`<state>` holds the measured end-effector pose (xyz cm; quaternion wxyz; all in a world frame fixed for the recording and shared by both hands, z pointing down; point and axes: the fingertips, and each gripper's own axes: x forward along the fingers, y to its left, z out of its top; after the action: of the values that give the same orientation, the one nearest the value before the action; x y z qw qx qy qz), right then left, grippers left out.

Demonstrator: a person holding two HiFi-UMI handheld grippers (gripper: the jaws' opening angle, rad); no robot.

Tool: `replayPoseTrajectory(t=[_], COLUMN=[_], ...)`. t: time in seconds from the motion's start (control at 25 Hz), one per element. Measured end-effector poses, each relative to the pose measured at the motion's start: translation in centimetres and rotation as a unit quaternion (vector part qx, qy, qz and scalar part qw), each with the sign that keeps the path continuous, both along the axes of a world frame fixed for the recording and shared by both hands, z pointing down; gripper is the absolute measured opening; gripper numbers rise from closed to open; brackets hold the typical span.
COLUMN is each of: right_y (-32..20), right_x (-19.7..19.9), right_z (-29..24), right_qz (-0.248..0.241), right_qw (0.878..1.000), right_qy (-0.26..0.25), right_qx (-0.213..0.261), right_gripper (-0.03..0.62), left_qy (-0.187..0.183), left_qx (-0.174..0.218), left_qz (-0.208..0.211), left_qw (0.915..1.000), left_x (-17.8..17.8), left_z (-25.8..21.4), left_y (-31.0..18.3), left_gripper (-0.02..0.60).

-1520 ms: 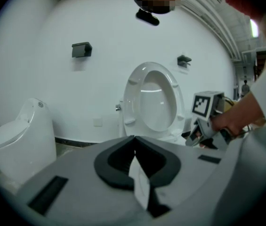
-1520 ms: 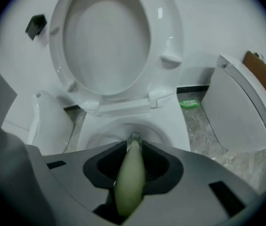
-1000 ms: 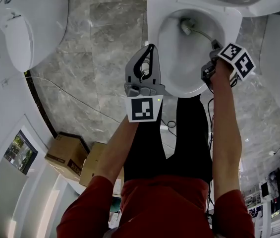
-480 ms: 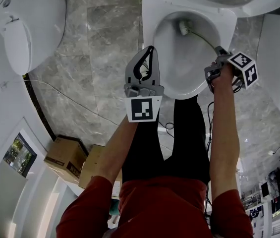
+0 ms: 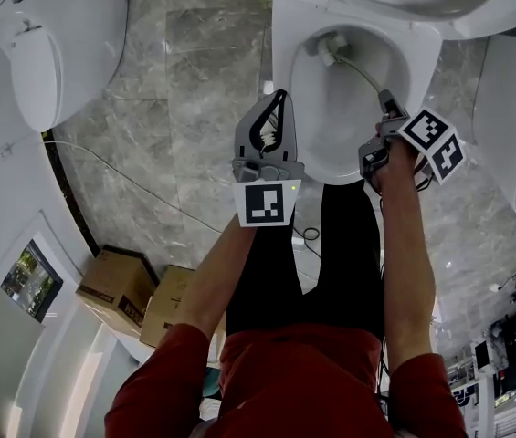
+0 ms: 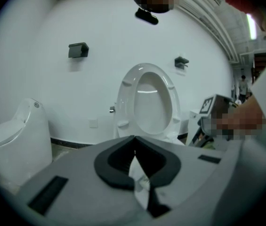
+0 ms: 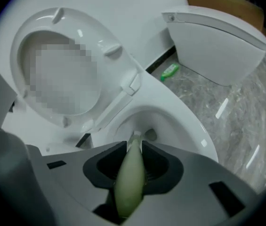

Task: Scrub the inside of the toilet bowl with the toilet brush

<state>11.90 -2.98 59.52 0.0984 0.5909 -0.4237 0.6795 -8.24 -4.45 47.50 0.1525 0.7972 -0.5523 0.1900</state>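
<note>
Clamping the brush (image 5: 329, 47) handle, the right gripper (image 7: 133, 149) held its head inside the bowl (image 5: 281, 71); the left gripper (image 6: 133, 140) hovered alongside, jaws together.

— What stands off to the left?
— A second toilet (image 5: 52, 44), lid down, on the grey marble floor (image 5: 194, 89).
— And lower down?
— Two cardboard boxes (image 5: 116, 290), side by side, near the white wall.
— To the right?
— Another closed toilet (image 7: 217, 36). A small green bottle (image 7: 169, 71) lies on the floor by the dark skirting.
— On the wall?
— Two black fittings (image 6: 78, 50), well apart.
</note>
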Motion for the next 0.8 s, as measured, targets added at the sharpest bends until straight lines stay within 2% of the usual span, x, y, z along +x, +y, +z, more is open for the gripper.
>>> replayPoseTrajectory(t=[0.08,0.12,0.16,0.2,0.24,0.28,0.4,0.48,0.52,0.56,0.6,0.64,0.72,0.8], right_y=[-0.1,-0.2,-0.6,-1.3,-2.2,-3.1,-4.6,-3.9,-3.4,-2.9,-2.5,-2.4,-2.2,-1.7], right_x=[-1.8,-2.7,-3.4,-4.0,-4.5,-5.0,-6.8,-7.7,-8.0,-8.3,-8.6,-8.8,-8.9,-9.2], right_z=[-1.4,-1.9,-2.2,-2.5,-2.6,-2.4,0.2,2.9,4.1,5.0,5.4,5.4,4.0,1.7], right_qz=[-0.099,-0.164,-0.233,-0.302,-0.368,-0.43,-0.586,-0.664,-0.691,-0.708,-0.715,-0.716,-0.708,-0.693], right_qw=[0.994,0.985,0.968,0.945,0.916,0.881,0.764,0.691,0.661,0.64,0.628,0.624,0.628,0.639], right_qy=[0.027,0.047,0.074,0.107,0.141,0.175,0.247,0.268,0.276,0.282,0.287,0.292,0.299,0.301], right_qx=[0.023,0.035,0.048,0.063,0.077,0.088,0.105,0.104,0.103,0.103,0.105,0.109,0.122,0.141], right_gripper=[0.098,0.098,0.098,0.098,0.098,0.098,0.098,0.098,0.098,0.098,0.098,0.098,0.098,0.098], left_qy=[0.001,0.0,-0.001,-0.002,-0.002,-0.002,-0.001,-0.002,-0.002,-0.002,-0.003,-0.003,0.0,-0.001], left_qx=[0.0,0.001,0.003,0.006,0.008,0.007,0.009,0.013,0.013,0.011,0.008,0.005,0.007,0.018], left_qz=[-0.007,-0.008,-0.009,-0.009,-0.009,-0.011,-0.017,-0.019,-0.019,-0.019,-0.02,-0.022,-0.027,-0.032], left_qw=[1.0,1.0,1.0,0.9999,0.9999,0.9999,0.9998,0.9997,0.9997,0.9998,0.9998,0.9997,0.9996,0.9993], left_x=[-0.5,-0.7,-0.8,-0.9,-1.0,-1.1,-1.5,-1.6,-1.7,-1.8,-2.0,-2.1,-2.4,-3.0], left_z=[-0.1,-0.1,-0.1,-0.1,-0.2,-0.2,-0.2,-0.1,0.0,0.0,0.1,0.0,-0.2,-0.7], left_y=[-0.1,-0.2,-0.3,-0.4,-0.6,-0.6,-0.7,-0.6,-0.5,-0.4,-0.3,-0.3,-0.4,-0.7], left_gripper=[0.0,0.0,0.0,0.0,0.0,0.0,0.0,0.0,0.0,0.0,0.0,0.0,0.0,0.0])
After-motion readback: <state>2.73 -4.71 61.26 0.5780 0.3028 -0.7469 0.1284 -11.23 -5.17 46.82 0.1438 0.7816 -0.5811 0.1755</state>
